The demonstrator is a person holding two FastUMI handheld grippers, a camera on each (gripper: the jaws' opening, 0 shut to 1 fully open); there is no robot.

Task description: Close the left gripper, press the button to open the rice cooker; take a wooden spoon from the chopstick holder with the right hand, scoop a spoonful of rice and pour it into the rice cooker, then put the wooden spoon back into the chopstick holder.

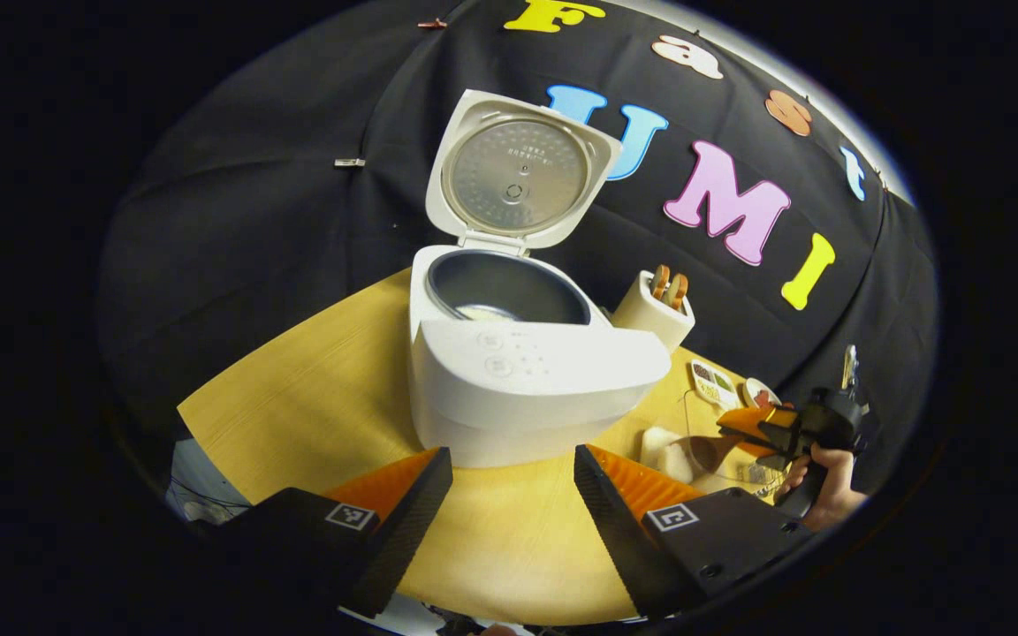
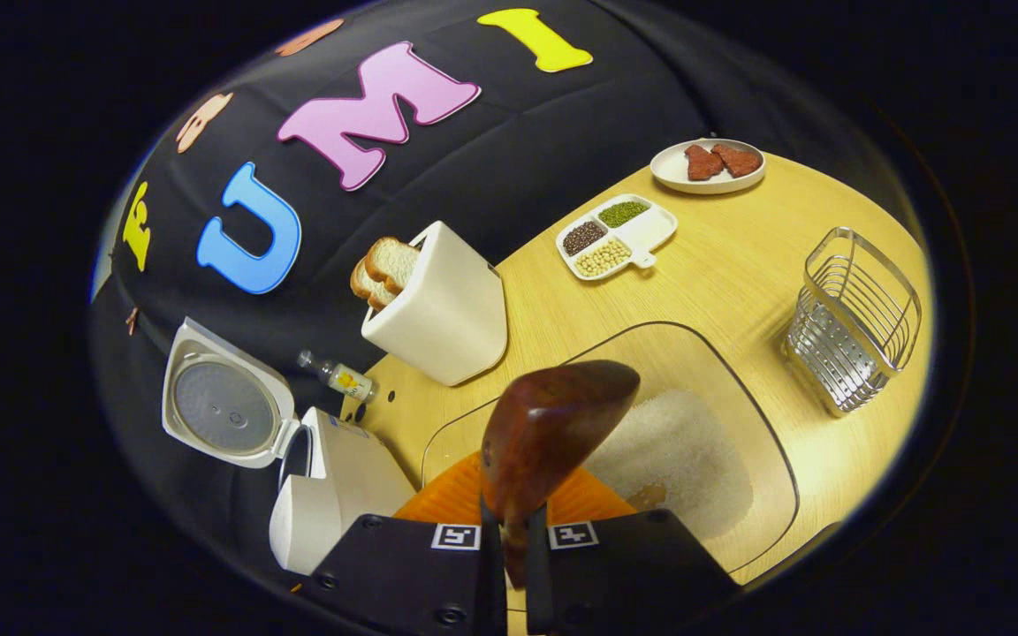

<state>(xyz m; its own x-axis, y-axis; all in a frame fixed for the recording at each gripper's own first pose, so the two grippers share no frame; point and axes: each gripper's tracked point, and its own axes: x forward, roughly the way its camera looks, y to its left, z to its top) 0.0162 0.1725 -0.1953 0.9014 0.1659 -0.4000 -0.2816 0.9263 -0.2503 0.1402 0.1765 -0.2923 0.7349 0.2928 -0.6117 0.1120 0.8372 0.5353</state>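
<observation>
The right gripper [image 2: 509, 552] clamps the wooden spoon [image 2: 549, 433] above the rice container [image 2: 765, 459], right of the open rice cooker [image 1: 518, 353]. It should dip level, lifting slowly. The left gripper [image 1: 513, 495] gapes empty before the cooker.

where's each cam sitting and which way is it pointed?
Left gripper view: rides the left tool, low over the table, facing the open rice cooker; own fingers apart; right tool and hand beyond.
Right gripper view: rides the right tool, facing the rice container; fingers clamp the wooden spoon.
Shared: rice cooker, toaster.
</observation>
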